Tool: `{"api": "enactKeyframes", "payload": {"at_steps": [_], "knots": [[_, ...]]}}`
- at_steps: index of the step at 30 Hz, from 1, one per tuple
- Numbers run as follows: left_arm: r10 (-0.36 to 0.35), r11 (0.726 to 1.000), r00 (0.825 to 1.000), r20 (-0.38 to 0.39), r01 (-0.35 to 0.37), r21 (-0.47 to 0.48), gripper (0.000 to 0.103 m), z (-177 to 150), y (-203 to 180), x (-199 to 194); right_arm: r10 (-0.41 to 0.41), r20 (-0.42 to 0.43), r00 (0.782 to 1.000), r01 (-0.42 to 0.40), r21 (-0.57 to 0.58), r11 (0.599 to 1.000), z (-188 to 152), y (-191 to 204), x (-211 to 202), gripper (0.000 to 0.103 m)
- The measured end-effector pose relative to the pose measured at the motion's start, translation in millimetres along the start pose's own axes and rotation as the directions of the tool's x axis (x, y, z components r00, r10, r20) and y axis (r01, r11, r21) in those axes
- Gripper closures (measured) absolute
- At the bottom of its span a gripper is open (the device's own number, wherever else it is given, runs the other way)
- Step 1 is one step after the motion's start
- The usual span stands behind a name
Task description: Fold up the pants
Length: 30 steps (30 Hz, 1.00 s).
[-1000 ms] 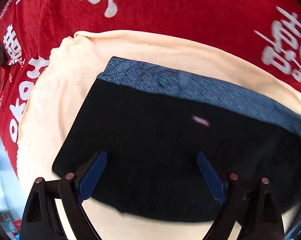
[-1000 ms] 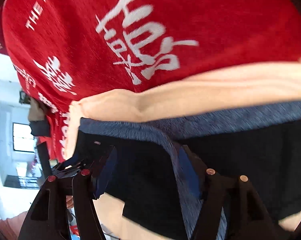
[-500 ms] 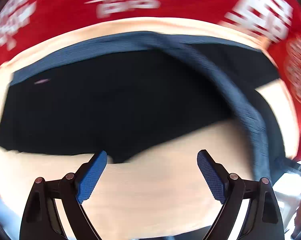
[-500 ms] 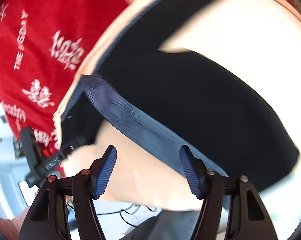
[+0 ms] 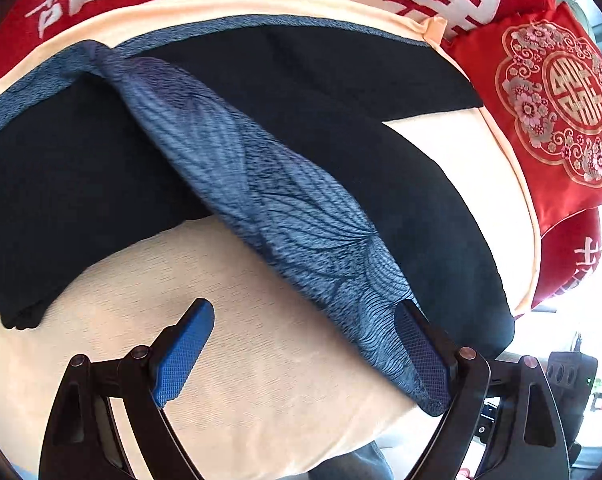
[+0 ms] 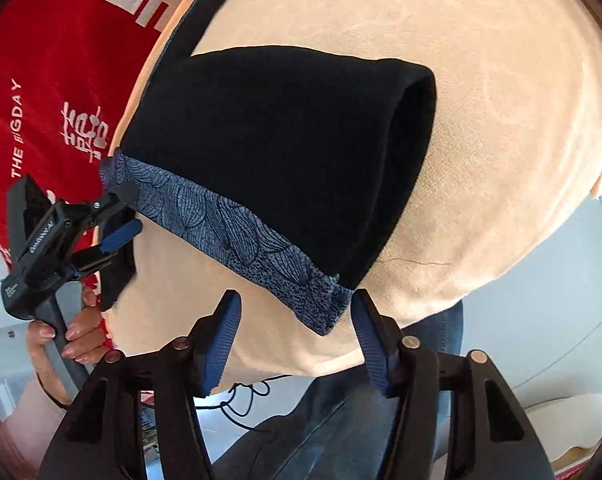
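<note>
Black pants [image 5: 81,184] with a blue patterned waistband [image 5: 269,200] lie on a cream cloth [image 5: 261,360]. In the left wrist view the waistband runs diagonally from upper left down to the right finger [image 5: 421,356] of my left gripper [image 5: 301,344], whose jaws stand wide apart. In the right wrist view the pants [image 6: 285,152] lie folded over, the waistband [image 6: 237,232] along the near edge. My right gripper [image 6: 297,328] is open just below the waistband's right corner. The left gripper [image 6: 117,220] shows there at the waistband's left end, jaws apart.
The cream cloth [image 6: 501,120] lies on a red blanket with white characters [image 6: 61,80]. A red embroidered cushion [image 5: 557,108] sits at the right. A black cable [image 6: 253,396] and blue jeans [image 6: 341,432] show below the cloth's near edge.
Both grippers have moved toward the near edge of the cloth. The waistband half of the pants has been brought over the rest. Both grippers are open at the waistband's ends.
</note>
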<state>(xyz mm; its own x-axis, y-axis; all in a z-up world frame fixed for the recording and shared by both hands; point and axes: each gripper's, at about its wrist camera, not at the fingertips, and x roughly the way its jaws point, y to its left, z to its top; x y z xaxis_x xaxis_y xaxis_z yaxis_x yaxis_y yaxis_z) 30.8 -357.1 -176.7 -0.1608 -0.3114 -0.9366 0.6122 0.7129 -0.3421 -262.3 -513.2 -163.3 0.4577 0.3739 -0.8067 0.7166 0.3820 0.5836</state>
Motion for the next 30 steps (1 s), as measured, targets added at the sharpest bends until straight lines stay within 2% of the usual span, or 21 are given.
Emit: {"api": "enactKeyframes", "payload": {"at_steps": [1,2,3,4,5,6,8,10,14,17,19,23,26,28,29,30], "knots": [[-0.003,1.000,1.000,-0.007,0.003,-0.002,0.011,2,-5,4,0.032,-0.006,0.999,-0.032,0.002,0.999,3,-1,1,0.050],[-0.002,1.000,1.000,-0.012,0.001,-0.006,0.011,2,-9,6,0.060,-0.020,0.998,-0.060,0.009,0.998,6,-3,3,0.063],[-0.004,1.000,1.000,-0.014,0.004,-0.014,0.018,0,-9,5,0.085,-0.042,0.995,-0.084,0.022,0.996,7,-4,5,0.088],[-0.013,1.000,1.000,-0.021,0.013,-0.024,0.026,-3,-7,4,0.105,-0.070,0.992,-0.103,0.033,0.994,9,-5,6,0.100],[-0.025,0.999,0.999,-0.037,0.024,-0.033,0.042,-5,-5,5,0.109,-0.093,0.990,-0.106,0.028,0.994,12,-2,5,0.100],[-0.032,0.999,0.998,-0.046,0.030,-0.043,0.066,-5,-5,6,0.116,-0.101,0.988,-0.116,0.007,0.993,16,3,0,0.100],[-0.129,0.988,0.988,-0.083,0.120,-0.101,0.098,-1,-3,8,0.132,-0.114,0.985,-0.137,-0.040,0.990,27,17,-12,0.100],[-0.143,0.981,0.988,-0.066,0.133,-0.140,0.098,5,-2,0,0.157,-0.111,0.981,-0.166,-0.085,0.982,47,34,-29,0.100],[-0.120,0.985,0.993,0.002,0.120,-0.126,0.098,32,-19,-26,0.206,-0.077,0.976,-0.216,-0.162,0.963,109,66,-62,0.100],[-0.119,0.986,0.991,0.061,0.125,-0.112,0.098,66,-33,-41,0.244,-0.048,0.969,-0.249,-0.226,0.942,173,92,-82,0.100],[-0.102,0.990,0.988,0.113,0.112,-0.086,0.098,95,-41,-48,0.242,-0.034,0.970,-0.243,-0.266,0.933,213,108,-86,0.100],[0.008,0.999,0.980,0.197,0.002,-0.051,0.098,145,-45,-55,0.149,-0.011,0.989,-0.142,-0.364,0.920,303,140,-73,0.100],[0.140,0.990,0.974,0.177,-0.131,-0.057,0.098,170,-40,-46,0.048,-0.006,0.999,-0.047,-0.390,0.919,358,149,-47,0.096],[0.207,0.977,0.965,0.161,-0.196,-0.082,0.098,174,-29,-40,-0.054,0.010,0.998,0.053,-0.416,0.908,381,153,-32,0.095],[0.229,0.972,0.961,0.156,-0.215,-0.099,0.098,174,-24,-38,-0.102,0.016,0.995,0.099,-0.430,0.897,391,157,-25,0.089],[0.251,0.965,0.957,0.146,-0.235,-0.115,0.098,172,-20,-35,-0.134,0.030,0.990,0.134,-0.445,0.885,394,160,-24,0.063]]}}
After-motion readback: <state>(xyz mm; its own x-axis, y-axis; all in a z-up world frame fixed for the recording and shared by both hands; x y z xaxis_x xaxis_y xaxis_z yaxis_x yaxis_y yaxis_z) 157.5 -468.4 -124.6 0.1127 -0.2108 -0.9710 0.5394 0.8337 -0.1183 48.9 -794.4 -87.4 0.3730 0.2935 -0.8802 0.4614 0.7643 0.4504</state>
